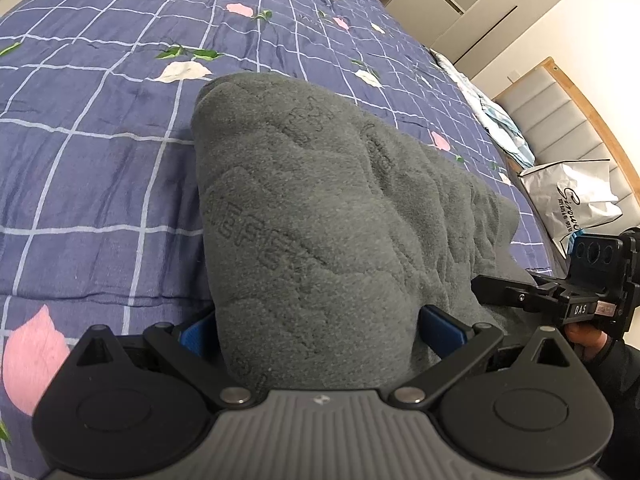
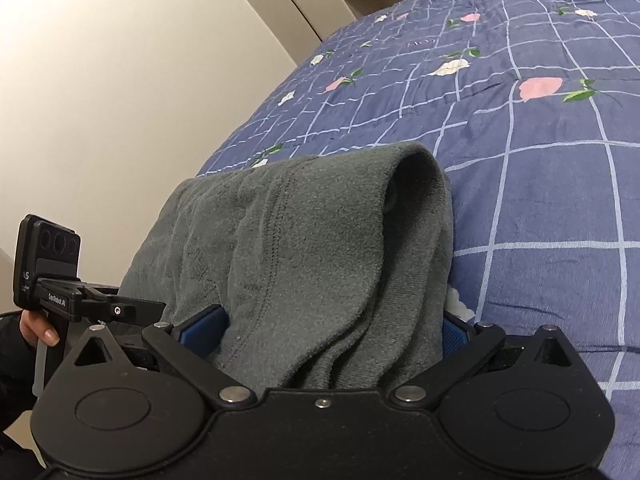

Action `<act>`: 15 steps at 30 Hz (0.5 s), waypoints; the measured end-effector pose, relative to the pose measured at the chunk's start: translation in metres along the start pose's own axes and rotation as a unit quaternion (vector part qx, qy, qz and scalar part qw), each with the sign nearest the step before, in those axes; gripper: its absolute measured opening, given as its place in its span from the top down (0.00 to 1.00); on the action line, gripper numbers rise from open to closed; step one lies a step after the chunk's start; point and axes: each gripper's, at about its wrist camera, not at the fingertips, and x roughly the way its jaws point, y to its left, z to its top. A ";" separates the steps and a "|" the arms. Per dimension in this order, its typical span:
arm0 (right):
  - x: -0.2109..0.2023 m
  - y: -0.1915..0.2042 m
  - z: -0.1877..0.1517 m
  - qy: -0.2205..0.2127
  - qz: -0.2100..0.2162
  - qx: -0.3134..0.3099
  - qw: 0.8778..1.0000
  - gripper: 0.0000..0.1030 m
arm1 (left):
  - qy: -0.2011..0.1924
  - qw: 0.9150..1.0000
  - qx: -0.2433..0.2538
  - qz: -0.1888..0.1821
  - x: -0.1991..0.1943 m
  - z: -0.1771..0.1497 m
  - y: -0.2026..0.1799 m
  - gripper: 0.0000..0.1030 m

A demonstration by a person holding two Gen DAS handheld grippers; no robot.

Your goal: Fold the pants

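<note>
Only the left wrist view takes in the white paper shopping bag (image 1: 576,196) with dark script lettering at the far right of the bed, the pale padded headboard with a wooden frame (image 1: 560,116) behind it, and the crumpled light-blue and white cloth (image 1: 496,120) at the bed's edge. It also shows the right gripper (image 1: 560,300) from the side, held in a hand at the right border. The right wrist view instead shows a plain cream wall (image 2: 120,80) to the left and the left gripper (image 2: 72,300) from the side, gripped by a hand.

The dark grey fleece pants (image 1: 320,220) with embossed lettering are bunched and lifted above the blue quilted bedspread with a white grid and pink and white flowers (image 1: 100,100). In the left wrist view the left gripper (image 1: 320,332) has its blue pads pressed against either side of a thick wad of the fabric, clamped on it. In the right wrist view the right gripper (image 2: 332,328) likewise pinches the pants (image 2: 320,240), here showing a stitched seam and a rolled hem; the cloth drapes forward over the fingers and hides their tips.
</note>
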 end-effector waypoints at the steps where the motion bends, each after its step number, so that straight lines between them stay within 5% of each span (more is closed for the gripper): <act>1: 0.000 0.000 0.001 0.001 -0.003 0.004 1.000 0.00 | 0.000 1.000 0.000 0.002 0.000 0.000 -0.001 0.00; 15: 0.002 0.006 0.004 0.013 -0.014 0.004 1.000 0.00 | 0.010 1.000 0.003 0.002 0.000 0.004 -0.003 0.00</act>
